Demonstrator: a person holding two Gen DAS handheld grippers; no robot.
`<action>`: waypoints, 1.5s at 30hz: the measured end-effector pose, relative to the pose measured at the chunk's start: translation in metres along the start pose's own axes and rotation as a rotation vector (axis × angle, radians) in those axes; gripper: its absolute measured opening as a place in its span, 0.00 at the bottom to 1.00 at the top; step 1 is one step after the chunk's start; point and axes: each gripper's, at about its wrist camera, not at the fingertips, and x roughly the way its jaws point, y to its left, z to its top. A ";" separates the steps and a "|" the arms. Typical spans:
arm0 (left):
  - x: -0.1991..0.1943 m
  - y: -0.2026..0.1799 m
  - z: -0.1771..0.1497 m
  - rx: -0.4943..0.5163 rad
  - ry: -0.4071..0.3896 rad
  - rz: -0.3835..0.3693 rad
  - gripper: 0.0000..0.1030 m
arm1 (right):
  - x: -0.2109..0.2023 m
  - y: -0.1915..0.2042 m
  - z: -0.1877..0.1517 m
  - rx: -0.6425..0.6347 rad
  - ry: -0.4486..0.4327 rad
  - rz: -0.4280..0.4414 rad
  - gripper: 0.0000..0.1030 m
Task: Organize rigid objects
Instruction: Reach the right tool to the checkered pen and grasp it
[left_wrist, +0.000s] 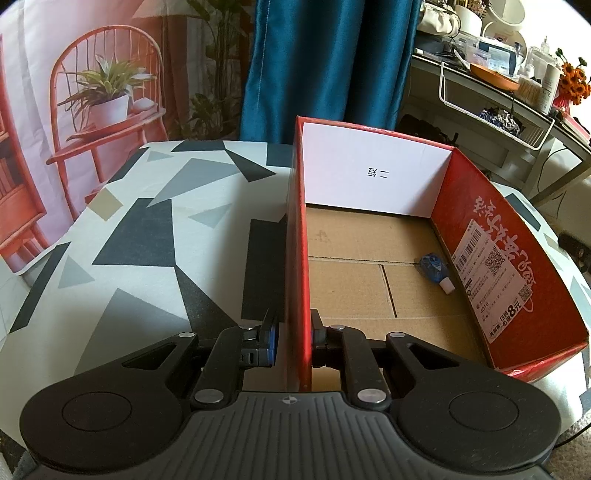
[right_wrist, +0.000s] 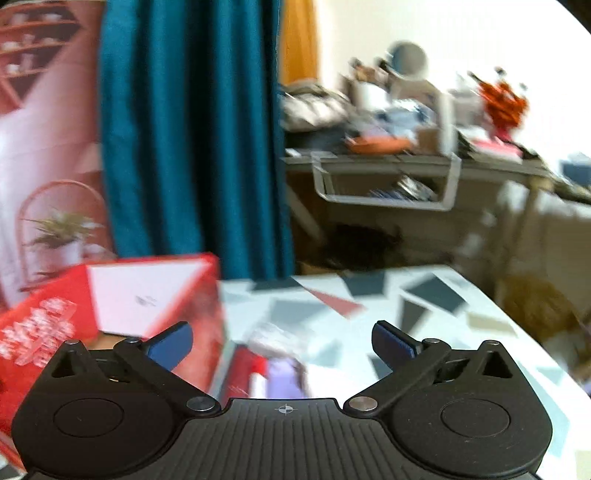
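Observation:
An open red cardboard box (left_wrist: 480, 229) stands on the patterned table (left_wrist: 147, 229). My left gripper (left_wrist: 295, 332) is shut on the box's near left wall, one pad outside and one inside. A small blue bottle with a white cap (left_wrist: 436, 267) lies on the box floor by the right wall. In the blurred right wrist view, my right gripper (right_wrist: 282, 341) is open and empty above the table (right_wrist: 424, 332), just right of the box (right_wrist: 44, 332). Blurred purple, white and red items (right_wrist: 280, 365) lie on the table below its fingers.
A blue curtain (left_wrist: 325, 66) and a printed backdrop hang behind the table. A cluttered desk with a white wire basket (left_wrist: 498, 103) stands at the back right. A small black object (left_wrist: 572, 243) sits at the table's right edge.

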 end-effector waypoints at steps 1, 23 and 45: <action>0.000 0.000 0.000 0.000 0.000 0.001 0.16 | 0.002 -0.003 -0.004 0.007 0.017 -0.031 1.00; 0.000 0.000 -0.001 0.001 0.000 0.001 0.16 | 0.031 -0.001 -0.068 0.016 0.252 -0.136 1.00; -0.001 0.000 -0.001 -0.005 0.000 0.004 0.18 | 0.043 -0.010 -0.076 -0.109 0.302 -0.081 0.18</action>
